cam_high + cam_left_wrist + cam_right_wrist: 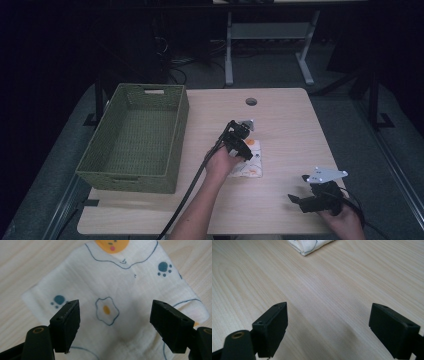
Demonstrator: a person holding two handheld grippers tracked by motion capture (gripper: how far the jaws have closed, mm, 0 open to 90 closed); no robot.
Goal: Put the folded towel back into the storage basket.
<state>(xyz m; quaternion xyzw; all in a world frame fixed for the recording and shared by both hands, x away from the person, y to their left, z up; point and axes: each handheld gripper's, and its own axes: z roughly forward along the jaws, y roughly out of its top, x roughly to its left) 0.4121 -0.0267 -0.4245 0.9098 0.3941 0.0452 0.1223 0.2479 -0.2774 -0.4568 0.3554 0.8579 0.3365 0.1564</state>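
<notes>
My left tool (243, 136) hangs over the folded cloth (248, 166) near the middle of the counter (290, 130), jaws spread wide and gripping nothing. In the left gripper view that tool (115, 315) looks straight down on the cloth (117, 290): white fabric printed with blue paw marks, a fried egg outlined in blue between the two jaws, and an orange face at the top edge. Whether the jaw tips touch the fabric I cannot tell. Taking the cloth as my landmark, the green woven basket (135, 142) sits well to its left, on the counter's left side, with a cut-out handle in its far wall and nothing lying inside that I can see. A round hole (251, 101) in the counter lies beyond the cloth, toward the far edge. To the right of the cloth and nearer me, my right tool (305, 192) is held low over bare wood close to the counter's near right corner, its grey plate on top, jaws also released and empty. In the right gripper view the tool (328, 322) frames plain wood grain, and the folded edge of the cloth (308, 245) lies farther off, at the top of that view, apart from the jaws.
</notes>
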